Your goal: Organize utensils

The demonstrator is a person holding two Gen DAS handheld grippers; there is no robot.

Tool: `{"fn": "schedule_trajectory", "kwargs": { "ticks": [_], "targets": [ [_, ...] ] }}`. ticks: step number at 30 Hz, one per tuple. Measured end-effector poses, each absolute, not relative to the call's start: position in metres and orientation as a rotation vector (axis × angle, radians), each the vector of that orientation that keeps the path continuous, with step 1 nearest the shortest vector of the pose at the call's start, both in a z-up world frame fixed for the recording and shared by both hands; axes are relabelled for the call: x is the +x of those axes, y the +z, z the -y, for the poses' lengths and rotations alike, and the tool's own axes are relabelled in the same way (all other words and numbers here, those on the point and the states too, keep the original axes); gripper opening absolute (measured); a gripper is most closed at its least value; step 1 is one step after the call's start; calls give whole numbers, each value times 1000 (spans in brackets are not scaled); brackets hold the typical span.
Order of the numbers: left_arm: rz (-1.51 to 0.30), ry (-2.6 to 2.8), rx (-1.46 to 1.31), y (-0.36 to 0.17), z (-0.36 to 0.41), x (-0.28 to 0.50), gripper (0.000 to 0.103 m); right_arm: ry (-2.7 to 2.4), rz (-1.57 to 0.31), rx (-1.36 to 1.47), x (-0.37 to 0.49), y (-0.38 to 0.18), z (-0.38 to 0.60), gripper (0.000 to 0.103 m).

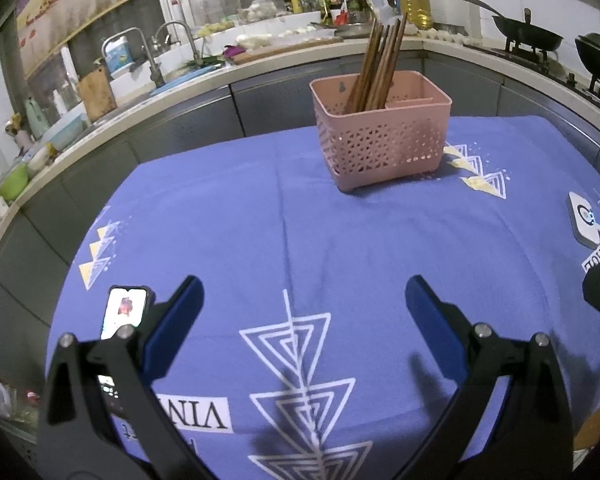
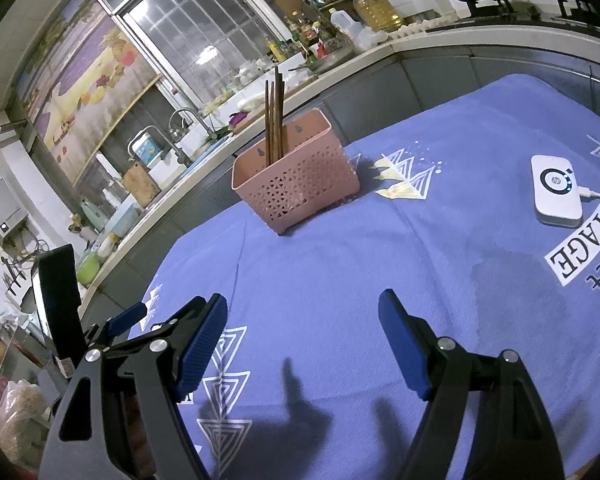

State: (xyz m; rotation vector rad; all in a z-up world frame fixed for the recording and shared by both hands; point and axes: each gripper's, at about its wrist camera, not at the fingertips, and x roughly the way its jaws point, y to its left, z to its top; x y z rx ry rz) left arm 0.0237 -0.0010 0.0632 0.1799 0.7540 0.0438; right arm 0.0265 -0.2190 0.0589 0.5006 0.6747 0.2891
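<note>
A pink perforated basket (image 1: 384, 136) (image 2: 300, 176) stands at the far side of the blue tablecloth (image 1: 300, 240) (image 2: 340, 264). Several brown chopsticks (image 1: 380, 68) (image 2: 274, 116) stand upright in its left compartment; the right compartment looks empty from here. My left gripper (image 1: 304, 296) hovers open over the near part of the cloth, nothing between its blue pads. My right gripper (image 2: 302, 316) is open too, well short of the basket, with nothing held. The left gripper's fingers (image 2: 132, 318) show at the left edge of the right wrist view.
A phone (image 1: 124, 310) with a lit screen lies near the table's left edge. A white device (image 2: 556, 192) (image 1: 584, 220) with a cable lies on the right. Behind the table runs a kitchen counter with a sink (image 1: 156, 60), bottles and woks (image 1: 528, 36).
</note>
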Motion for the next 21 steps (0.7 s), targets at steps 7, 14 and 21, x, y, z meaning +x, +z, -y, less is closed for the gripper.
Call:
{"fn": "schedule_trajectory", "kwargs": {
  "ticks": [7,14,21],
  "targets": [
    [-780,47,175,57,0,27,97,299,-690,501,21,54,210,78],
    [-783,49,179,56,0,27,97,304,-699,507,18,54,207,78],
    [-781,50,181,57,0,26,97,307,-702,501,18,52,203,78]
  ]
}}
